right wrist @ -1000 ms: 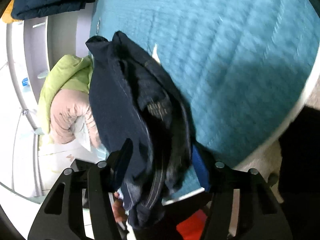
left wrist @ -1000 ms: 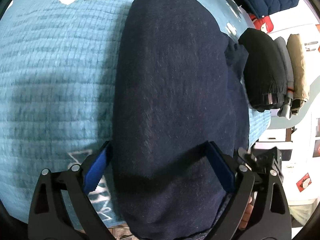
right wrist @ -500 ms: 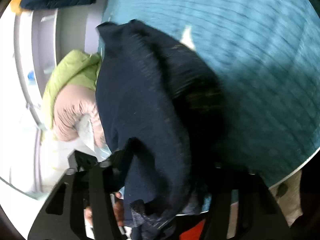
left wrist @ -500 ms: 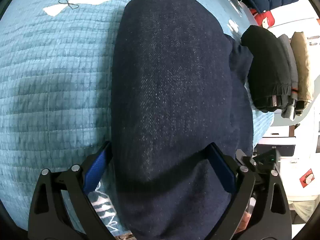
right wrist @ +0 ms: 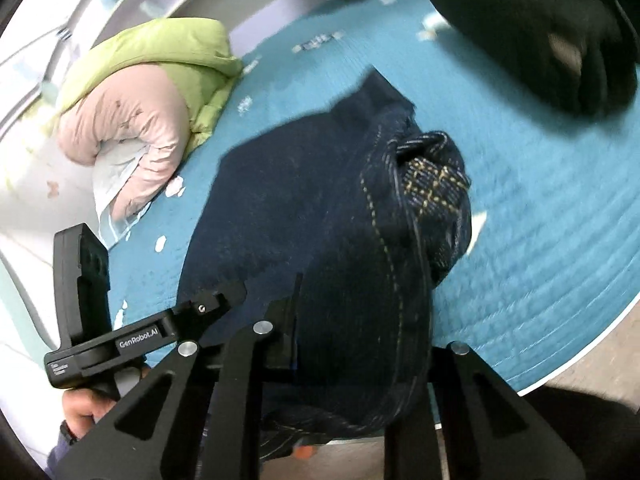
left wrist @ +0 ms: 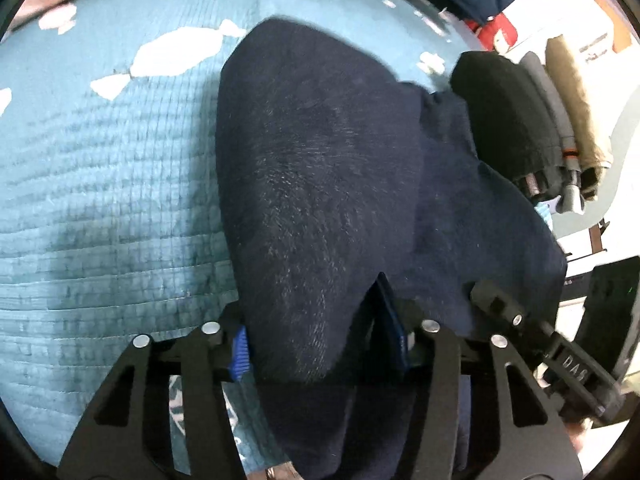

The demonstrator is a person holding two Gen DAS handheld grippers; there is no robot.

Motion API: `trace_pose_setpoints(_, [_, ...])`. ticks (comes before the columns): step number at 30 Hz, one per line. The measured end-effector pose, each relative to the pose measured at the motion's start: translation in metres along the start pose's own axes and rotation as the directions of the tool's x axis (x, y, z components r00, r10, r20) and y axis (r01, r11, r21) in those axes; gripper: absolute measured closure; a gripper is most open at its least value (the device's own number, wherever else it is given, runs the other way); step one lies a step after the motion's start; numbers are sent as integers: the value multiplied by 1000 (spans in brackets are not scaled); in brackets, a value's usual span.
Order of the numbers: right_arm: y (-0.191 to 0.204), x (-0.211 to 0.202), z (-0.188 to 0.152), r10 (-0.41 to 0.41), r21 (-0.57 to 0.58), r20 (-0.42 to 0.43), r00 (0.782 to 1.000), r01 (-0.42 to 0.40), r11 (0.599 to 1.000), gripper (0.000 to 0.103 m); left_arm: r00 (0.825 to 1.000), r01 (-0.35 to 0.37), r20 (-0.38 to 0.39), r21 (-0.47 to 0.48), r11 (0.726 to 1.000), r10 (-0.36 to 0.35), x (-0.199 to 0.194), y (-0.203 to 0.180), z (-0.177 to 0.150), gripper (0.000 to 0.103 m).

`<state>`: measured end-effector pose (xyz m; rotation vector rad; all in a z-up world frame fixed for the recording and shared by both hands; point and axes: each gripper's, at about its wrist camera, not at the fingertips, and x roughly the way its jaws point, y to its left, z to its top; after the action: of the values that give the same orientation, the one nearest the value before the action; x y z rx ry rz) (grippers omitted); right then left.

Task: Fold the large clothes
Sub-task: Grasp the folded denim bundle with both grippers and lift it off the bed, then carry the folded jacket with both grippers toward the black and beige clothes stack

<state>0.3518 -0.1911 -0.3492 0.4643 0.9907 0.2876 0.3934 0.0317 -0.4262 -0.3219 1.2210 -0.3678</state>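
On a bed spread with a teal quilt point(left wrist: 120, 184), we hold a pair of dark blue jeans point(left wrist: 320, 184) at its near end, a gripper in each hand. The left gripper point(left wrist: 320, 344) has its fingers closing on a thick fold of the denim, the blue pads point(left wrist: 239, 354) already pressed into the cloth on either side. The right gripper point(right wrist: 360, 344) is closing too, its fingers drawn narrow about the bunched denim point(right wrist: 328, 240), where tan stitching and an embroidered pocket point(right wrist: 434, 188) show on top. The rest of the jeans lies across the quilt ahead of both grippers.

We read this as the start of a fold: both near corners taken up so the near end can be carried over the far end. To do it well, we would make sure each grip holds every layer before we lift, since a slipped under-layer would leave a lopsided fold. The two hands should rise together and level, keeping the cloth taut between them, then travel forward and lay the edge down square with the far edge.

A stack of folded dark and tan garments point(left wrist: 520, 120) sits just beyond the jeans on the right, and a green and pink padded bundle point(right wrist: 148, 92) lies near the bed's edge; the swing should stay clear of both.
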Motion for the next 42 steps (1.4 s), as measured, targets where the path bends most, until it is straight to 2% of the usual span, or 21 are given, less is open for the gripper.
trace_pose_setpoints(7, [21,-35,18,-31,-140,72,997,40,989,89,993,1,119,47,999,-6,-49,-23,-3,57])
trace_pose_setpoints(12, [17,-93,28,-16,-232,145,989,50,971,89,982,32,185,73,997,-46,-83,-55,6,58])
trace_pose_setpoints(16, [25,-135,53,-3,-302,227,974,73,951,89,968,58,240,97,994,-80,-107,-87,17,58])
trace_pose_setpoints(19, [25,-173,80,19,-331,306,952,88,939,89,949,82,291,126,989,-116,-129,-120,35,58])
trace_pose_setpoints(22, [12,-213,112,25,-334,385,923,113,936,89,928,108,336,171,979,-161,-148,-164,59,58])
trace_pose_setpoints(25, [-2,-251,146,20,-342,471,882,161,926,89,907,114,371,240,964,-199,-160,-218,91,58])
trace_pose_setpoints(28, [-22,-288,184,19,-330,559,829,201,923,89,879,129,405,308,943,-253,-170,-275,122,58])
trace_pose_setpoints(30, [-41,-312,209,10,-328,625,780,252,911,89,854,142,428,356,924,-296,-173,-317,143,58])
trace_pose_setpoints(33, [-76,-331,242,6,-300,683,731,273,914,89,814,120,472,435,893,-339,-168,-383,172,58])
trace_pose_setpoints(34, [-90,-335,252,7,-289,694,720,270,918,89,806,117,478,449,886,-349,-165,-395,179,58])
trace_pose_setpoints(35, [-110,-338,265,0,-267,694,720,258,929,89,794,116,487,468,876,-364,-157,-414,188,58])
trace_pose_setpoints(36, [-126,-337,275,-9,-249,685,729,245,937,89,786,120,489,480,869,-378,-149,-430,196,58])
trace_pose_setpoints(38, [-166,-327,290,-28,-206,656,754,214,955,88,792,85,487,507,858,-367,-122,-462,205,58])
trace_pose_setpoints(40, [-202,-309,292,-62,-161,617,785,203,966,88,811,69,466,526,848,-355,-91,-478,208,58])
trace_pose_setpoints(42, [-248,-268,291,-130,-91,520,844,206,974,87,860,101,382,523,846,-339,-46,-485,212,58])
